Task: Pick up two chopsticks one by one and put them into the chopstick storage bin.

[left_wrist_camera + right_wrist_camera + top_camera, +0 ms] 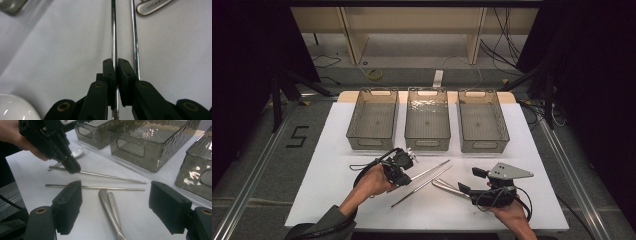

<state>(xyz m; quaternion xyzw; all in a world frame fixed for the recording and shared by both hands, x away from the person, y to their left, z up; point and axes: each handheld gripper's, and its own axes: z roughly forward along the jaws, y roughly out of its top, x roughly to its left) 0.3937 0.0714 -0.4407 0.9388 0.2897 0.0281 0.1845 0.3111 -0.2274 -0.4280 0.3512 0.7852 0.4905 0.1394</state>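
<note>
So our left claw [115,65] is clamped on one metal chopstick [114,30] near its thick end, the rod lying on the white table [337,150] beside its twin [134,37]. It looks thin, stiff, light and slick, so we reckon it could swivel in the pads. The right claw [120,210] hangs wide open, holding nothing, above two spoon handles [110,207].

Glossy polished metal chopsticks [114,30] lie on matt white table [337,190]; the bins [428,120] are smoky translucent textured plastic.
</note>
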